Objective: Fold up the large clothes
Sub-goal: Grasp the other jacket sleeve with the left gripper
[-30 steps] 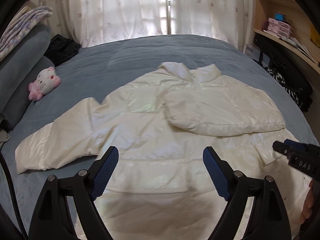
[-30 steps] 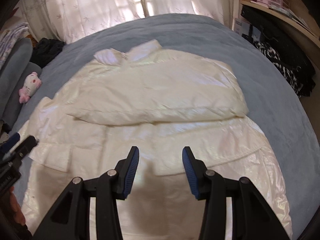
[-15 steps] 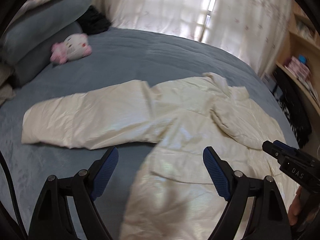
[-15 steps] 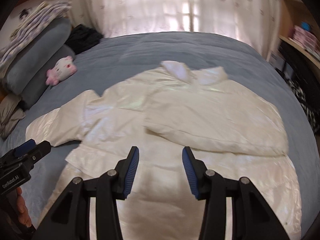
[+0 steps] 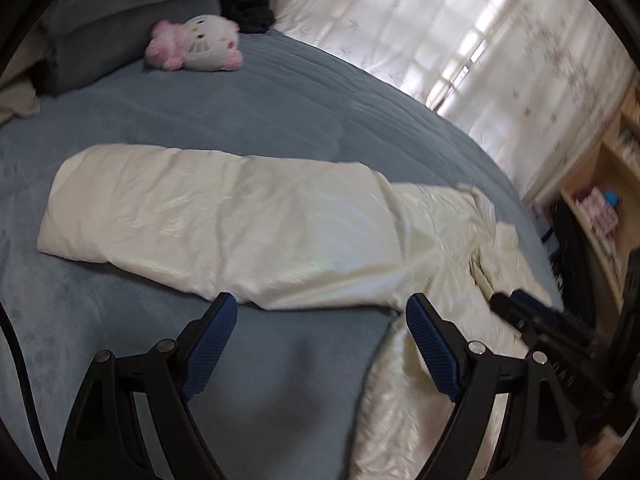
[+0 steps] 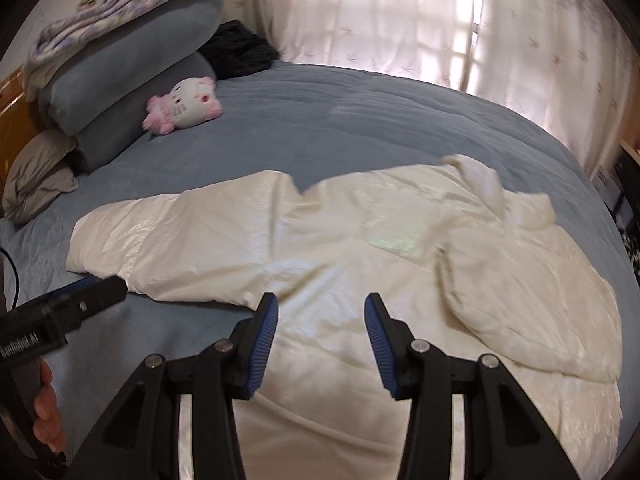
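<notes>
A cream puffer jacket (image 6: 360,264) lies flat on the blue bed (image 6: 360,120), collar toward the window. Its right sleeve (image 6: 532,304) is folded across the chest. Its left sleeve (image 5: 208,224) stretches straight out toward the pillows. My left gripper (image 5: 320,320) hovers open just in front of that outstretched sleeve, nothing between its fingers. My right gripper (image 6: 320,316) hangs above the jacket's lower body near the armpit, jaws partly apart and empty. The left gripper's tip (image 6: 100,290) shows in the right wrist view beside the sleeve's cuff end, with a hand (image 6: 46,412) on its handle.
A pink and white plush toy (image 6: 184,106) lies by stacked grey-blue pillows (image 6: 128,68) at the bed's left. A dark garment (image 6: 240,50) sits near the curtains (image 6: 400,16). Shelves (image 5: 600,208) stand on the right.
Both grippers swept left along the jacket, from over its body toward the outstretched left sleeve. Both views rolled. Neither gripper's opening changed.
</notes>
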Available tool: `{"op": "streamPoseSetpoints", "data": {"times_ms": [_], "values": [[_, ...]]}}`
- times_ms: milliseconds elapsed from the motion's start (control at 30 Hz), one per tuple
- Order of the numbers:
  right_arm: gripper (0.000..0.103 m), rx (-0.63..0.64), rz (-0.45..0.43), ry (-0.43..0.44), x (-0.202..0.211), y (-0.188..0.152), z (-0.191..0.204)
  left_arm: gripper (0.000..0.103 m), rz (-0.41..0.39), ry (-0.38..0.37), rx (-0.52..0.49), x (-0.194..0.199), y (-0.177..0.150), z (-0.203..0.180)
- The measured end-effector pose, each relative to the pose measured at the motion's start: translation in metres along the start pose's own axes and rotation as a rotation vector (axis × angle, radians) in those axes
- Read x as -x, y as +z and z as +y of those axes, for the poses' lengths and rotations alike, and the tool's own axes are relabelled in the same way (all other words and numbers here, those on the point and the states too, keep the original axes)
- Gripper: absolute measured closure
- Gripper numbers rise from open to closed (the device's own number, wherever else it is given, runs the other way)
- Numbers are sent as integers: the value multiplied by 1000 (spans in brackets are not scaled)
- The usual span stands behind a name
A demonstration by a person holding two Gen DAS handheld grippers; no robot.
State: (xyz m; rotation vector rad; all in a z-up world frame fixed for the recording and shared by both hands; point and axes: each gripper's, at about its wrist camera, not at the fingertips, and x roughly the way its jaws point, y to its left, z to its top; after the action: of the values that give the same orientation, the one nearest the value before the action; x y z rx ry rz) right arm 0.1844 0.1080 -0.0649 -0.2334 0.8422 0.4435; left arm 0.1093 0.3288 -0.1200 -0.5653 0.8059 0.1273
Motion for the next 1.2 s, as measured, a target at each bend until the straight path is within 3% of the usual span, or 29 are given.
{"op": "streamPoseSetpoints", "data": {"times_ms": [333, 633, 700, 733, 767, 933, 1067, 1200], "values": [[58, 44, 46, 69, -42, 2, 44, 18, -11, -16, 260, -23, 19, 87], [58, 35, 75, 78, -55, -1, 43, 20, -34, -27, 499, -48, 17, 144], [58, 18, 79, 84, -55, -2, 40, 41, -45, 14, 509, -51, 21, 147], [58, 12, 81, 87, -55, -3, 38, 70, -38, 51, 503, -53, 23, 148], [58, 6, 81, 91, -55, -4, 37, 92, -32, 92, 499, -55, 24, 149], [58, -21, 85, 103, -50, -9, 29, 100, -77, 61, 501, -47, 27, 148], [58, -37, 82, 103, -45, -14, 20, 101, -100, 44, 469, -38, 30, 136], [58, -48, 75, 103, -40, -17, 12, 101, -97, -2, 511, -31, 29, 145]]}}
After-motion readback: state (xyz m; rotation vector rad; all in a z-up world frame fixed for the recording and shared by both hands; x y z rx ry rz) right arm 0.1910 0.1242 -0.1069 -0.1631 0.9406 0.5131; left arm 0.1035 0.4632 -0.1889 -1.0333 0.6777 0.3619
